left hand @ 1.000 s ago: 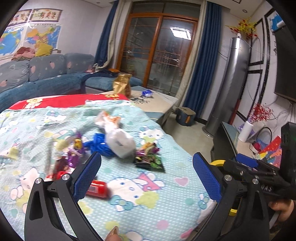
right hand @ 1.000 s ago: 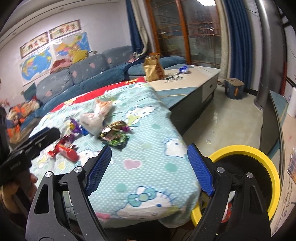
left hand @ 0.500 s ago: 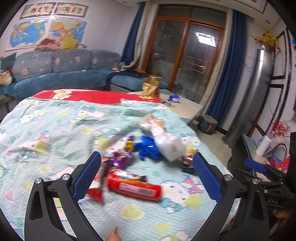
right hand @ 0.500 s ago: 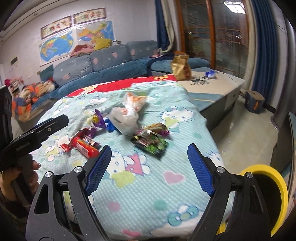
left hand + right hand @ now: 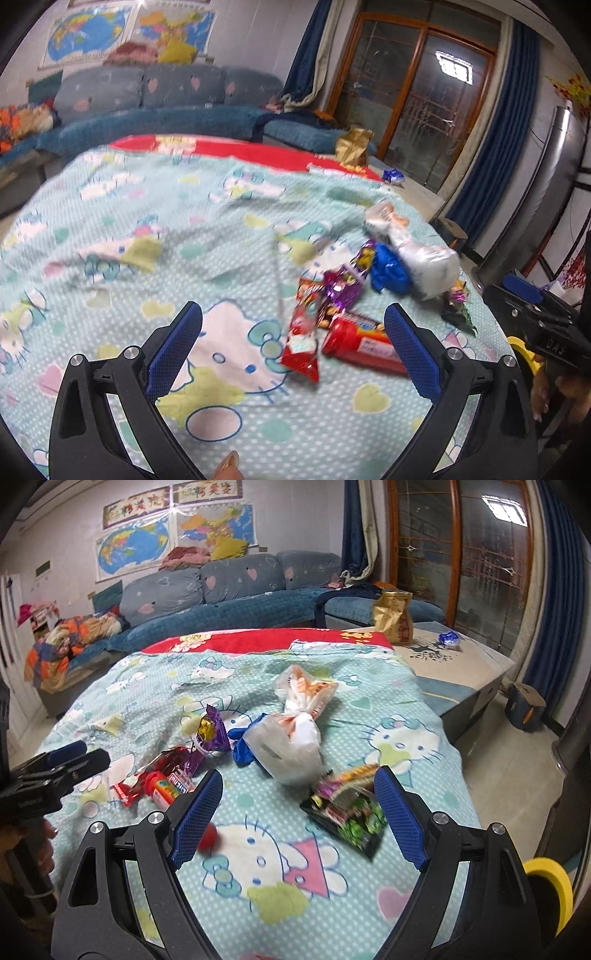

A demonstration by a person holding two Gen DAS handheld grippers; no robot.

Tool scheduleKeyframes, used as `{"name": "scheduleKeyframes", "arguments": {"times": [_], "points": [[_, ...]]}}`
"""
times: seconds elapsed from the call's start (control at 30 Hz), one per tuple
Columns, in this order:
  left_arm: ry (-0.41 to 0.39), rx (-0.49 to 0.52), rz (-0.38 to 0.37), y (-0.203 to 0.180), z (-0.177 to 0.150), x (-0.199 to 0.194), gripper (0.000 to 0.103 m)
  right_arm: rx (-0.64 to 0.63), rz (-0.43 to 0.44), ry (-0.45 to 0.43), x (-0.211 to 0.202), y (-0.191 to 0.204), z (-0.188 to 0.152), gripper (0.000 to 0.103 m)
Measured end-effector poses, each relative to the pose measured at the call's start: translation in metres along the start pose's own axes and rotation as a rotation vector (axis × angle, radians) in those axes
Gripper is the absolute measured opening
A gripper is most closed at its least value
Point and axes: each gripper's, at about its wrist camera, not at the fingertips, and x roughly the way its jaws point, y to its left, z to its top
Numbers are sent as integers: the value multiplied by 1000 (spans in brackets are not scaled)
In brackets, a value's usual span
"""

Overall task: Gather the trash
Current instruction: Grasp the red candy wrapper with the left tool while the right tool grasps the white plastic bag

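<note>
- While both grippers hang spread wide and empty over the sheet (image 5: 369,904), the trash sits in a loose heap toward its right side, nothing lifted yet.
- For the left gripper (image 5: 293,345), the red wrapper (image 5: 301,343) and the red tube (image 5: 364,341) are the nearest pieces; both lie between its fingers, the tube's end just beside the right finger (image 5: 412,352).
- I'd judge the tube the better first pick: it looks rigid and will not crumple, though it may roll, so the fingers should straddle its short width, not its length.
- The wrapper is flat and slippery-looking; pinching it off soft cloth risks catching the sheet as well, so go for a raised edge.
- Behind those lie the purple wrappers (image 5: 345,284), a blue bag (image 5: 389,271) and a knotted white bag (image 5: 424,258), crowded together and touching.
- For the right gripper (image 5: 295,818), the green packet (image 5: 349,810) lies flat just inside its right finger (image 5: 400,818), nearly touching it; shifting a little right would centre it.
- A small red ball (image 5: 208,840) sits beside its left finger (image 5: 195,816); it could roll if nudged.
- The yellow bin (image 5: 550,882) shows at the right edge, below the sheet's edge, near enough for a short carry.
- Each gripper is in the other's view at the heap's sides, so they should take turns.
</note>
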Motion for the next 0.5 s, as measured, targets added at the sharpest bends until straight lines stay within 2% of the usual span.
{"name": "scheduleKeyframes", "arguments": {"times": [0.07,0.3,0.4,0.5], "points": [[25,-26,-9,7,-2,6,95,-15,-7,12,10,3,3,76],[109,-86,-73,14,-15,26,58,-19,-28,63,43,4,12,76],[146,-95,-77,16,-19,33,48,-22,-28,72,53,6,15,76],[176,-117,-87,19,-23,39,43,-24,-34,83,62,8,17,76]]}}
